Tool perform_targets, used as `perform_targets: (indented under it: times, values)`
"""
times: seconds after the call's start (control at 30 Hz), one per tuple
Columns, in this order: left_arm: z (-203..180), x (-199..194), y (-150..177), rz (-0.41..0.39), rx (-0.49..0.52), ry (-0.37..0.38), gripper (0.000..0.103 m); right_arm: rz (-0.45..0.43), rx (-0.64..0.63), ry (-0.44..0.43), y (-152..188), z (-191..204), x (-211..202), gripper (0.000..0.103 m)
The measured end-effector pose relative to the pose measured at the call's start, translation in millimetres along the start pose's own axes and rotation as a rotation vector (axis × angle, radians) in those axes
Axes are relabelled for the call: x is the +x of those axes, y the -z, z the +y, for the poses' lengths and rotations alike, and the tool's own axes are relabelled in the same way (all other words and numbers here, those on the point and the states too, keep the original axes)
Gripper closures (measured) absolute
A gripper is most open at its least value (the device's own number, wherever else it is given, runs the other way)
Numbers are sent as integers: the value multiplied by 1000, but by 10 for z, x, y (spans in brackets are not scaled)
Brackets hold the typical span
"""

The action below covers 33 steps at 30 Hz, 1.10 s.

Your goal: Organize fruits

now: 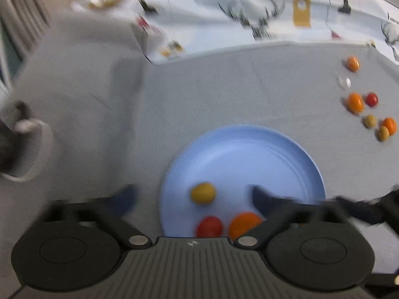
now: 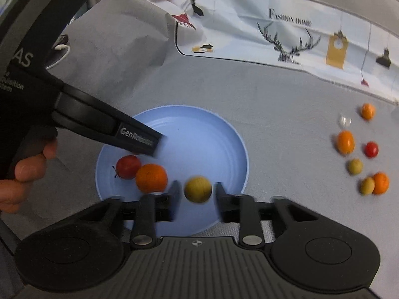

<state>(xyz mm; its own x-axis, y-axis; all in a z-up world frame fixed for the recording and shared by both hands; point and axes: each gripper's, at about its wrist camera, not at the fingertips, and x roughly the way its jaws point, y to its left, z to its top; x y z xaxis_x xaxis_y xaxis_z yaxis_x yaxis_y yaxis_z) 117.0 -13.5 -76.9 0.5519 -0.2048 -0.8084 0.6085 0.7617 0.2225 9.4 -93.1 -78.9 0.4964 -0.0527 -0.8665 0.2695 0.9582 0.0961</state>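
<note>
Resting on a light blue plate, three small fruits sit near its front edge: a yellow fruit, an orange fruit just left of it, and a red fruit with a thin stem, touching the orange one on its far left side. The yellow fruit lies between the two fingertips of the right gripper, whose jaws stand apart with a narrow gap on either side of the fruit, so the pads do not press on it; the fruit looks blurred. The left gripper is spread wide over the plate with nothing clamped between its fingers, the yellow fruit lying loose in the gap and the red fruit and the orange fruit close under its body. In the right wrist view the left gripper's dark finger reaches in from the left above the red fruit, and a person's hand grips its handle. Well to the right of the plate, a loose cluster of fruits lies on the grey tablecloth: oranges, a red one and two yellowish ones, with a small clear object among them. Beyond the cloth lies a white printed sheet with a deer drawing and lettering.
</note>
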Motion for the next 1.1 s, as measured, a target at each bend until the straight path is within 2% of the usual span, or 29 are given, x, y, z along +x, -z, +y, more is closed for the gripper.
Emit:
perform_targets:
  times: [0.07, 0.17, 0.27, 0.4, 0.47, 0.63, 1.1]
  values:
    - [37, -196, 66, -47, 24, -2, 0, -16, 0, 14, 26, 26, -153, 20]
    - [123, -499, 266, -59, 17, -11, 0, -24, 9, 12, 151, 84, -442, 16]
    - [204, -806, 533, -35, -22, 16, 0, -25, 36, 28, 310, 154, -720, 12]
    - [260, -1197, 909, -14, -116, 38, 0, -41, 65, 38, 495, 251, -1061, 5]
    - [243, -1356, 1035, -25, -123, 45, 0, -55, 61, 46, 559, 297, -1193, 5]
    - [245, -1636, 1158, -82, -126, 5, 0, -125, 56, 71, 661, 364, -1495, 3]
    - [122, -2144, 1285, -189, -99, 20, 0, -260, 55, 104, 855, 395, -2040, 1]
